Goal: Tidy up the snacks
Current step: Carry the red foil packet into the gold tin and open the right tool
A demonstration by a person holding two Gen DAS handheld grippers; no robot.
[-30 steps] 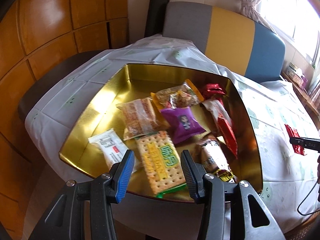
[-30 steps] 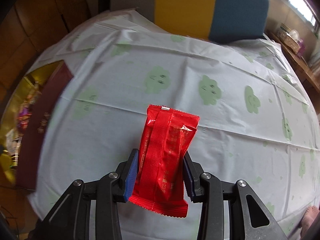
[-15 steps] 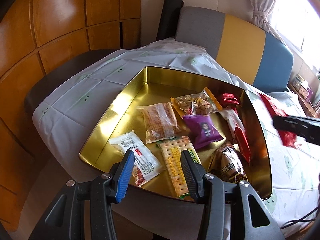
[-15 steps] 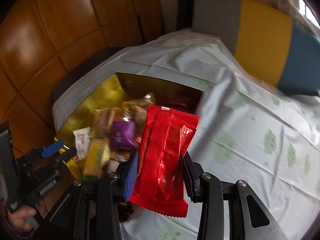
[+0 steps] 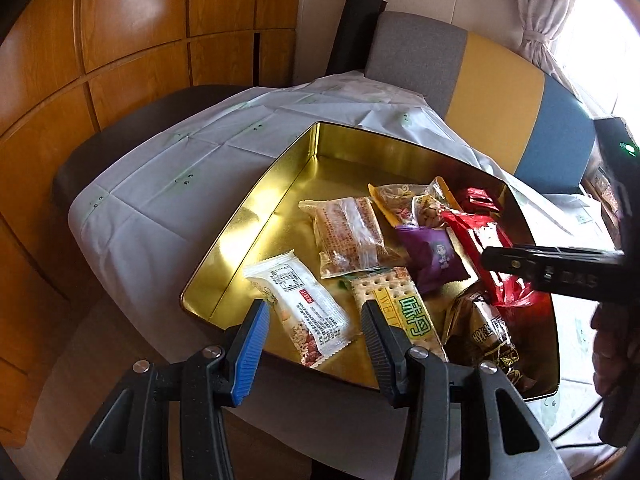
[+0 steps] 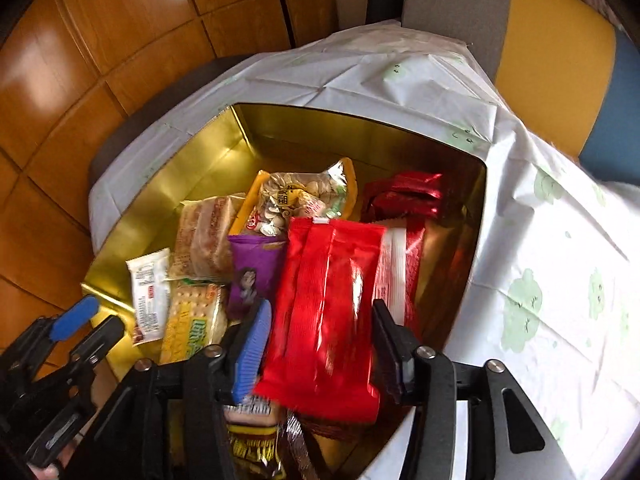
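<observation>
The right gripper (image 6: 320, 344) is clamped on a glossy red foil snack packet (image 6: 324, 308), pinched across its width low down so most of the packet stands up past the fingertips; a hold like that leaves the free end ready to drop among the other snacks once the jaws part. The packet hangs above the right half of the gold rectangular metal tin (image 6: 160, 184), over a red-and-white wrapped bar (image 6: 400, 268) just to the right of the tongs and a purple sachet with a cartoon figure (image 6: 252, 276) just to their left. Judging by this, the step in hand is delivering the packet into the tin, and release looks close. The tool points forward and downward over the tin's near right corner. The left gripper (image 5: 316, 332) has its jaws apart and holds nothing; it hovers at the tin's near edge with a white printed snack bar (image 5: 304, 312) lying between its fingers in view and a cracker pack with a yellow-green label (image 5: 404, 308) beyond its right finger, seemingly waiting clear of the drop. The tin sits on a white tablecloth with pale green prints (image 6: 540, 280).
</observation>
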